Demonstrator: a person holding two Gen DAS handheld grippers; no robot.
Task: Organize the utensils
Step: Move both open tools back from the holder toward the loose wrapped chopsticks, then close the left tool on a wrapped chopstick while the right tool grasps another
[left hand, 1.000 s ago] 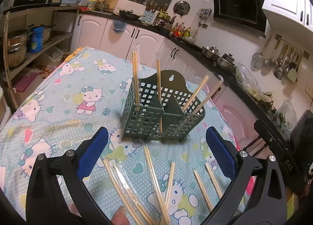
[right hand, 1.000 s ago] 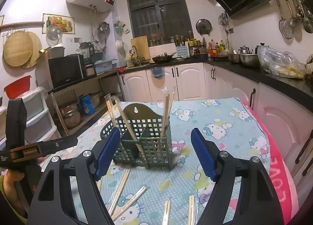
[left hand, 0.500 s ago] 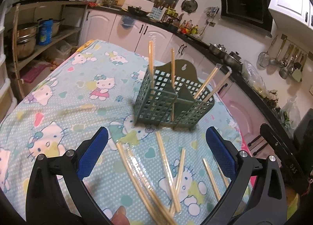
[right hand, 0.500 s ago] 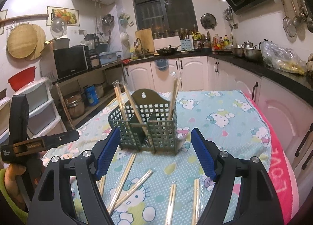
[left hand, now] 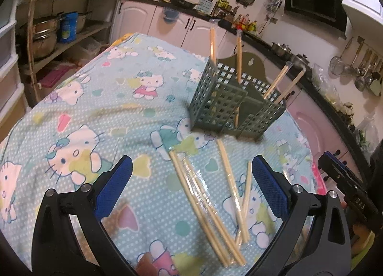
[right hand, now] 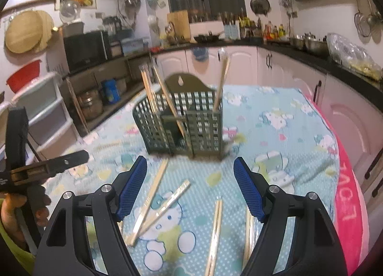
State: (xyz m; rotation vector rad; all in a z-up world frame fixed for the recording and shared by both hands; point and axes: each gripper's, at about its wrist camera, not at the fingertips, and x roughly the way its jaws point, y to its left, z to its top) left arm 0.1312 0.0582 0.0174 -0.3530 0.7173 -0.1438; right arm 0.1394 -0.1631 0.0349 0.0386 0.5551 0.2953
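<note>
Both grippers wide open, nothing held. Loose chopsticks (left hand: 205, 206) lie just in front of the caddy (left hand: 234, 106), lengthwise toward it, nearest the left gripper (left hand: 191, 187); the right gripper (right hand: 189, 187) hovers close too.

Both cams ride on the handheld grippers, looking forward along the fingers and tilted down at the table. The left wrist one sits low and close over the cartoon-cat tablecloth (left hand: 79, 117), with the green utensil basket (left hand: 235, 106) up around 1 o'clock. The right wrist one faces the same basket (right hand: 182, 122) nearly at 12 o'clock, from another side. Both views share the basket, the loose chopsticks (left hand: 208, 201) in front of it and the kitchen counter (right hand: 275, 44) behind.
</note>
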